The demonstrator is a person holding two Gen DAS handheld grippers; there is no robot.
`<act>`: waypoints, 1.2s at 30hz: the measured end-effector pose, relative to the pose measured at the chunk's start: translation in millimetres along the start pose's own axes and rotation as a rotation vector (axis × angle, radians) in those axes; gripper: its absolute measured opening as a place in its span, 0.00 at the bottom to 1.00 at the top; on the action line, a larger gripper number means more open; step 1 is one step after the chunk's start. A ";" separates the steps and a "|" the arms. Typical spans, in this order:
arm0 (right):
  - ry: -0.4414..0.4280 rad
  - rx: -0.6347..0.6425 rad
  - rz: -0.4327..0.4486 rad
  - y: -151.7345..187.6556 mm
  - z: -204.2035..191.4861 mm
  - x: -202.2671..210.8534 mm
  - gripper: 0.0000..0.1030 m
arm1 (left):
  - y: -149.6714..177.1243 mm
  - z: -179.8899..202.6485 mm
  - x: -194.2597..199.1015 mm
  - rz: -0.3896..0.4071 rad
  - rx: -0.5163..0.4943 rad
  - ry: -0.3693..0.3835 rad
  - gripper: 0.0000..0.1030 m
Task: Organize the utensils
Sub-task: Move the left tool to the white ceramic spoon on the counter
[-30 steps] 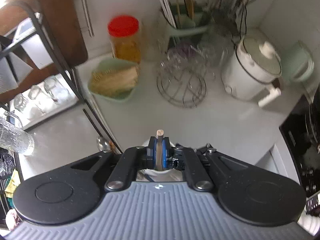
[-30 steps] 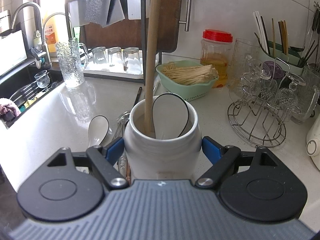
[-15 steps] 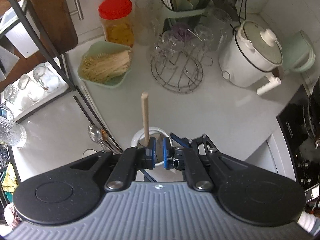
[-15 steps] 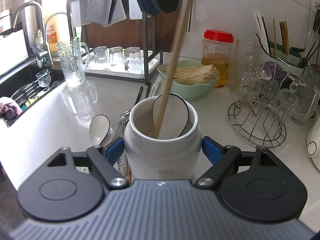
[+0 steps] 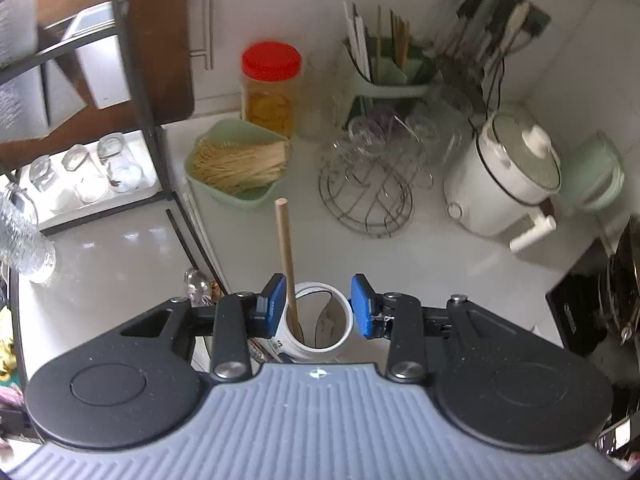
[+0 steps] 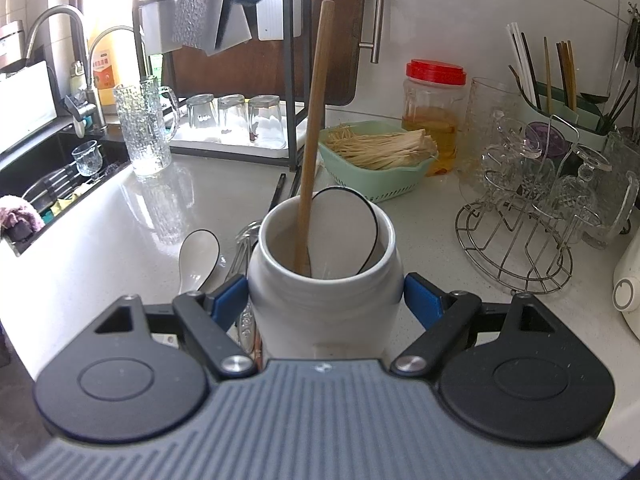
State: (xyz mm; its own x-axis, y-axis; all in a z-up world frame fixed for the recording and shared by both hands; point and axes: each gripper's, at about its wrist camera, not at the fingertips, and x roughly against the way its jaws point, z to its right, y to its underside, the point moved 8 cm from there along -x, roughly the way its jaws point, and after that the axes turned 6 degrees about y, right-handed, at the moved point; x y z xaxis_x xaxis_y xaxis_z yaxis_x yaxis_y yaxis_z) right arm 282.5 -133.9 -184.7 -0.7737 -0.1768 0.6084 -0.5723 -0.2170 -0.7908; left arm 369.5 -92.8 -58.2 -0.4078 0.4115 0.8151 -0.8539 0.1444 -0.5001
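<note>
Wooden stick (image 6: 314,132) now standing in white crock (image 6: 324,300), we're letting go: left tongs (image 5: 319,306) opening, nothing gripped. Right tongs (image 6: 326,300) clamp crock on tabletop (image 6: 100,248). Next we grab white spoon (image 6: 198,254) beside it, probably.

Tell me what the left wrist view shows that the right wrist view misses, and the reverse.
Only the left wrist view: the whole white rice cooker and the left gripper, jaws opening around the wooden handle.

Only the right wrist view: the faucets, sink, a white spoon lying on the counter, and the right gripper gripping the white crock.

Both: the crock, wooden handle, green noodle basket, red-lidded jar.
</note>
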 end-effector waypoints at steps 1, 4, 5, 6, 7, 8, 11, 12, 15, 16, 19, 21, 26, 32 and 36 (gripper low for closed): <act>0.000 0.000 0.000 0.0 0.0 0.0 0.84 | 2.6 -2.4 2.4 0.015 0.008 -0.003 0.40; -0.003 0.002 0.002 0.3 0.5 0.4 0.84 | 10.4 -9.7 11.1 0.070 0.025 -0.024 0.40; -0.004 0.003 0.002 0.2 0.7 0.4 0.84 | 13.3 -12.0 14.3 0.090 0.024 -0.037 0.40; -0.004 0.004 0.002 0.1 0.5 0.4 0.84 | 16.0 -14.4 16.9 0.108 0.029 -0.042 0.40; -0.003 0.006 0.000 0.0 0.2 0.4 0.84 | 19.5 -17.6 19.0 0.122 0.040 -0.042 0.40; -0.003 0.008 -0.001 -0.3 -0.3 0.1 0.84 | 23.0 -21.7 20.2 0.128 0.053 -0.040 0.40; -0.005 0.006 -0.003 -0.6 0.1 -1.1 0.84 | 35.2 -35.4 19.8 0.137 0.092 -0.048 0.40; -0.005 0.007 -0.004 -0.7 0.0 -1.3 0.84 | 40.0 -41.3 19.4 0.142 0.110 -0.057 0.40; -0.005 0.004 -0.005 -1.0 0.1 -1.8 0.84 | 54.0 -57.9 16.8 0.151 0.153 -0.081 0.40; -0.005 0.005 -0.005 -0.9 -0.2 -2.0 0.84 | 58.0 -62.0 15.8 0.153 0.160 -0.090 0.40; -0.003 0.005 -0.004 -1.1 -0.5 -2.3 0.84 | 71.6 -74.8 12.1 0.155 0.179 -0.116 0.40; -0.003 0.005 -0.004 -0.4 0.3 -1.8 0.84 | 78.5 -81.7 8.7 0.156 0.195 -0.125 0.40; 0.001 0.004 -0.004 -0.5 0.2 -2.0 0.84 | 91.6 -88.1 0.0 0.152 0.154 -0.178 0.40; 0.008 -0.005 -0.005 -0.1 -0.4 -1.8 0.85 | 100.0 -98.7 -8.6 0.155 0.176 -0.200 0.40; 0.009 -0.011 -0.005 0.2 -0.5 -1.7 0.85 | 103.2 -109.5 -11.2 0.160 0.189 -0.218 0.46</act>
State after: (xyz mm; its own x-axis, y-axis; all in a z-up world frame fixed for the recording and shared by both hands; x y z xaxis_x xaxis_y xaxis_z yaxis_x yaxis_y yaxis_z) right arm 283.6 -133.2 -185.9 -0.7734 -0.1673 0.6115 -0.5788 -0.2071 -0.7887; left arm 321.4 16.0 -150.9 -0.5840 0.2101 0.7841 -0.8099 -0.0850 -0.5804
